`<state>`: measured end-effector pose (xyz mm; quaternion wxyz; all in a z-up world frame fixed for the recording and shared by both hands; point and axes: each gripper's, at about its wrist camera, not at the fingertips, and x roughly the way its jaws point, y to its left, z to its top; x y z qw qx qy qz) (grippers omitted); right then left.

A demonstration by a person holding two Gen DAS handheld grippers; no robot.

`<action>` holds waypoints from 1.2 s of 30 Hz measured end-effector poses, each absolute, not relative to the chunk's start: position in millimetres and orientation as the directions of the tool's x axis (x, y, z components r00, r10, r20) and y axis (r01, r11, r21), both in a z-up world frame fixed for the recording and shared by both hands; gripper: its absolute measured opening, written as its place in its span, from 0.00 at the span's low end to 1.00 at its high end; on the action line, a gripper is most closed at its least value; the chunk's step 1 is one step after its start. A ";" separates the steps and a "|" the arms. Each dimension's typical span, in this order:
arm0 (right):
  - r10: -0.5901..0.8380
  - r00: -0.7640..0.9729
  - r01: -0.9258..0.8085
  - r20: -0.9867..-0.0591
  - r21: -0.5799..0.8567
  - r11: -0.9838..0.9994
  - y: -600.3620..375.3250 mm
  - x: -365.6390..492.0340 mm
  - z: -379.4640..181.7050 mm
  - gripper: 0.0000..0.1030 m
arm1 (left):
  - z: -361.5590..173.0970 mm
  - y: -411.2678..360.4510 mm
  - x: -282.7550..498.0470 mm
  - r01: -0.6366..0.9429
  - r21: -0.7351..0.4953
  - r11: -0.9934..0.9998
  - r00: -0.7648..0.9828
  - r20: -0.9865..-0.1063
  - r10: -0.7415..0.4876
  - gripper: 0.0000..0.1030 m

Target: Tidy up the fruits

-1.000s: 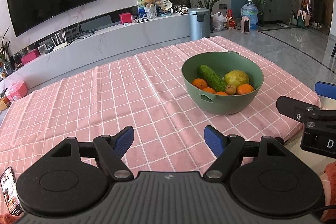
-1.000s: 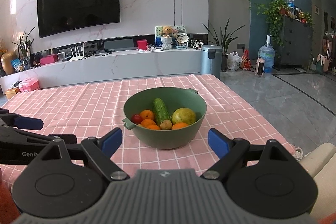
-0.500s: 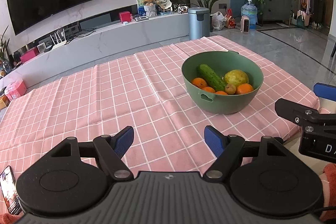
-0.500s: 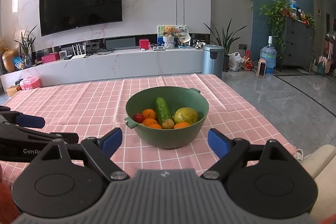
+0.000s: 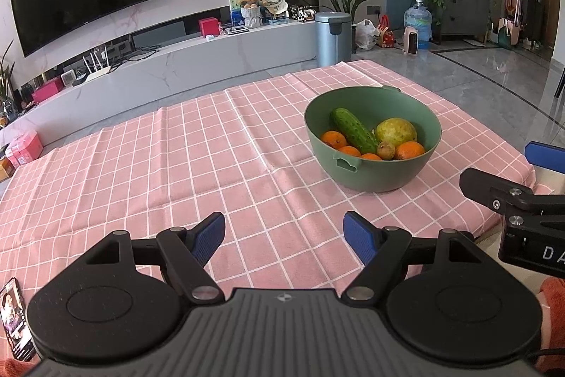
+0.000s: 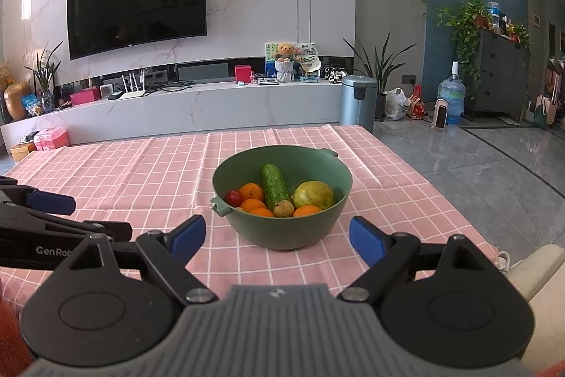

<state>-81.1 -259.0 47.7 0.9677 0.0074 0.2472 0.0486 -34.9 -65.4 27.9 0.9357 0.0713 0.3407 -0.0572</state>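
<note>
Pink checked cloth (image 5: 197, 165) covered the bench, and behind it a long marble shelf ran under a wall-mounted television (image 6: 137, 13), with a grey bin (image 6: 357, 103) and a water bottle (image 6: 452, 94) on the floor to the right.

On the right half of the cloth stood a green bowl (image 5: 374, 175) with small handles. Inside it lay a cucumber (image 5: 353, 130) tilted against the far wall, a yellow-green round fruit (image 5: 395, 132) just beside it, several oranges (image 5: 409, 150) along the near side, a small brownish fruit (image 5: 385, 150) between them, and, seen only from the right wrist view, a small red fruit (image 6: 233, 198) at the left edge.

The left tool (image 5: 284, 237) hovered over bare cloth, near the bowl but apart from it, its blue pads (image 5: 208, 237) spread wide with nothing between them. The right tool (image 6: 277, 237) sat in front of the bowl, its pads (image 6: 367, 241) likewise wide apart and empty, clear of the bowl. Each tool showed at the edge of the other's view. A phone (image 5: 16, 320) lay at the cloth's near left corner.
</note>
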 end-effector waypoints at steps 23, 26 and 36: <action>0.101 0.871 -0.094 -0.481 0.038 0.995 -257.6 -80.5 48.2 0.83 | 28.6 -63.9 -35.2 0.153 0.093 0.984 0.762 -0.645 -0.058 0.87; 0.102 0.870 -0.095 -0.482 0.039 0.995 -257.9 -80.1 48.4 0.83 | 28.7 -63.8 -35.2 0.155 0.093 0.984 0.762 -0.645 -0.059 0.87; 0.104 0.869 -0.097 -0.483 0.039 0.995 -258.3 -79.8 48.2 0.83 | 28.6 -63.3 -35.4 0.153 0.091 0.984 0.762 -0.644 -0.059 0.87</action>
